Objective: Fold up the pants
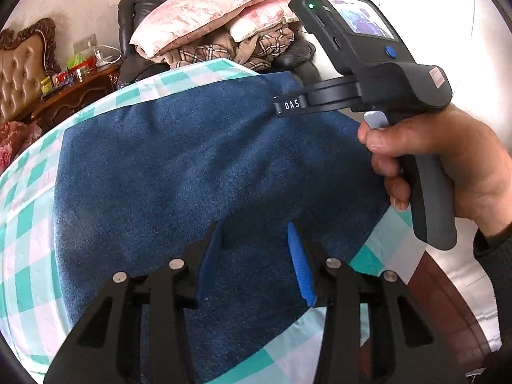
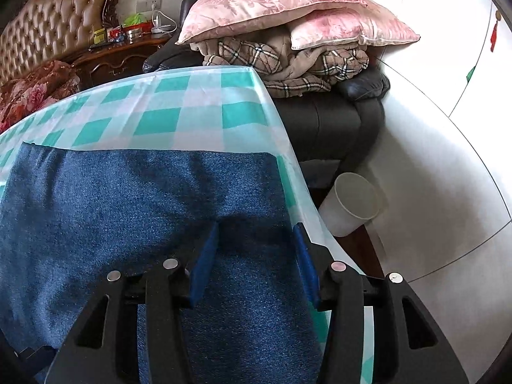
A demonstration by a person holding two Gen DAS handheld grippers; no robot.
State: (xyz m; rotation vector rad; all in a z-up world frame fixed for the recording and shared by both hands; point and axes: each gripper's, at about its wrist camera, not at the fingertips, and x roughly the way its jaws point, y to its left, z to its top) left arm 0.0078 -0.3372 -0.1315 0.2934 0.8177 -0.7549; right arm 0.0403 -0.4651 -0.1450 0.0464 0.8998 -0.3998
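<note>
Blue denim pants (image 1: 179, 160) lie flat, folded into a wide block, on a table with a green and white checked cloth (image 1: 28, 224). My left gripper (image 1: 256, 233) is open just above the pants' near part, holding nothing. My right gripper (image 2: 256, 233) is open too, over the pants (image 2: 128, 198) near their right edge, by the table's right edge. In the left wrist view the right gripper's body (image 1: 377, 64) and the hand holding it are over the pants' far right part; its fingertips are hidden.
A black armchair (image 2: 336, 121) piled with pink pillows (image 2: 288, 3) and a plaid blanket stands behind the table. A white paper cup (image 2: 352, 201) sits on the floor right of the table. A wooden nightstand (image 2: 121, 54) and bed headboard are at the far left.
</note>
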